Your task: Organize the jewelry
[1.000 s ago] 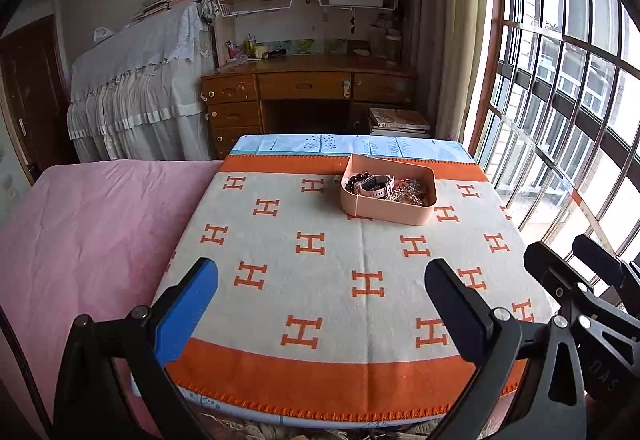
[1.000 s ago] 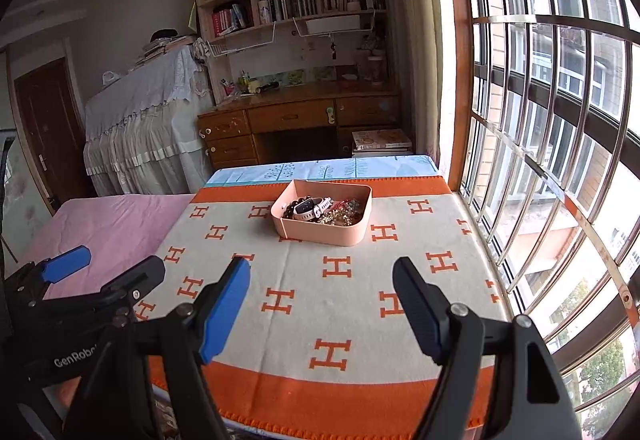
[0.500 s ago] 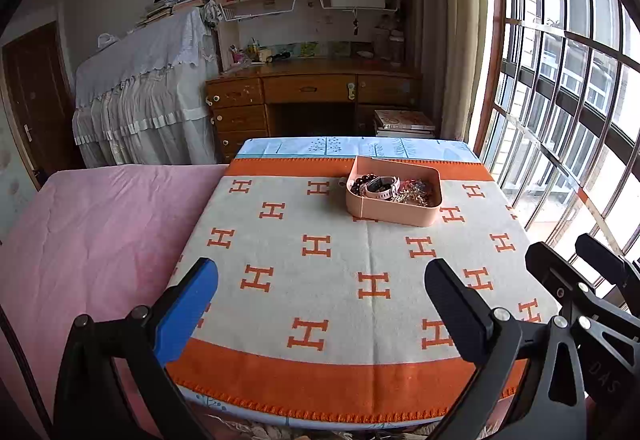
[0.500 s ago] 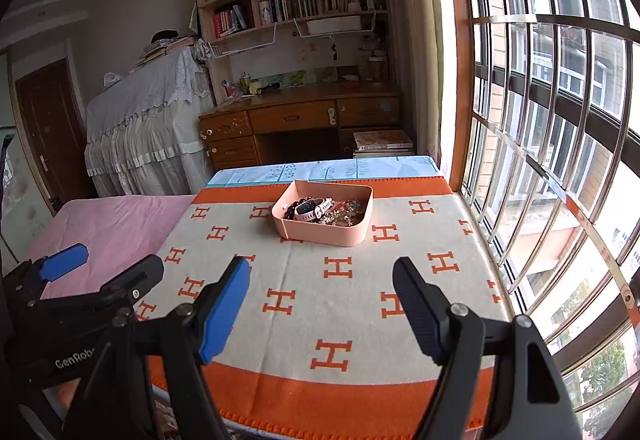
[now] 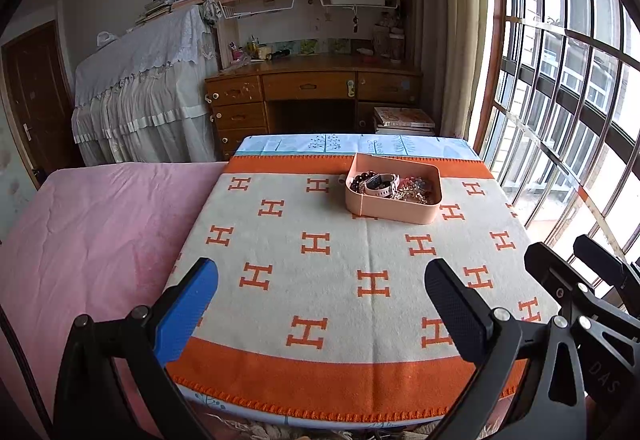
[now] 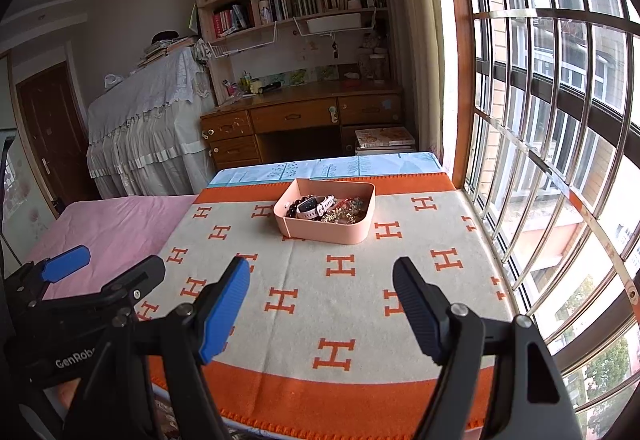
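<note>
A pink tray point(image 5: 390, 205) point(image 6: 328, 230) stands at the far middle of a cream and orange blanket point(image 5: 340, 272) point(image 6: 344, 292). In it lie a pale pink watch point(image 5: 382, 185) point(image 6: 314, 207), a dark bead bracelet point(image 5: 360, 179) and a heap of small jewelry point(image 5: 414, 191) point(image 6: 346, 211). My left gripper point(image 5: 320, 296) is open and empty, held above the blanket's near edge. My right gripper point(image 6: 320, 300) is open and empty too, to the right of the left one. Both are well short of the tray.
A pink bedsheet point(image 5: 88, 240) lies left of the blanket. A barred window point(image 6: 560, 159) runs along the right side. A wooden desk point(image 5: 312, 91) with bookshelves and a cloth-covered piece of furniture point(image 5: 140, 87) stand beyond the bed.
Both grippers have drawn back and risen slightly, so the tray looks a little farther away. The jaws have stayed open. Nothing in the tray has moved.
</note>
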Tool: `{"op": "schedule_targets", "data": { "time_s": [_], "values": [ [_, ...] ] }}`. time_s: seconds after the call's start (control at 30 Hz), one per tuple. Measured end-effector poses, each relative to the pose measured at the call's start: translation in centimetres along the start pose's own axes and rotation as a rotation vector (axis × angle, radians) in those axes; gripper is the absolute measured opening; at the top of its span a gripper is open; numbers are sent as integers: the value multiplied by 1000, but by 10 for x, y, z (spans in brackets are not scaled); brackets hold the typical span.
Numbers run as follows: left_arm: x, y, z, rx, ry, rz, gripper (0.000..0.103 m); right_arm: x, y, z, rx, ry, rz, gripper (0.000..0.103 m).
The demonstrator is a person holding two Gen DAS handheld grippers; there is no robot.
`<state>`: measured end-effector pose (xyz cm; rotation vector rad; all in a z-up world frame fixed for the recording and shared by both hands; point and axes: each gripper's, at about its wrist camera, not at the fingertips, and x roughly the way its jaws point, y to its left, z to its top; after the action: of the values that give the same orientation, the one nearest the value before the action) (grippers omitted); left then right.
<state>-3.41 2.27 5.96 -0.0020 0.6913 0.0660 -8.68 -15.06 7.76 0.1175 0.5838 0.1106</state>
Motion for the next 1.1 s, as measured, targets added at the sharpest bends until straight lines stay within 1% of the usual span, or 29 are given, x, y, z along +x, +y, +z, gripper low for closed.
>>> {"op": "schedule_targets", "data": {
  "time_s": [0.9,1.1],
  "values": [
    [0,3,-2,-4,6,-7,102,-1,3,-2,3,1,5,75],
    [-1,1,-10,-6,11,-7,102,-2,4,-4,4,3,6,75]
  ]
}}
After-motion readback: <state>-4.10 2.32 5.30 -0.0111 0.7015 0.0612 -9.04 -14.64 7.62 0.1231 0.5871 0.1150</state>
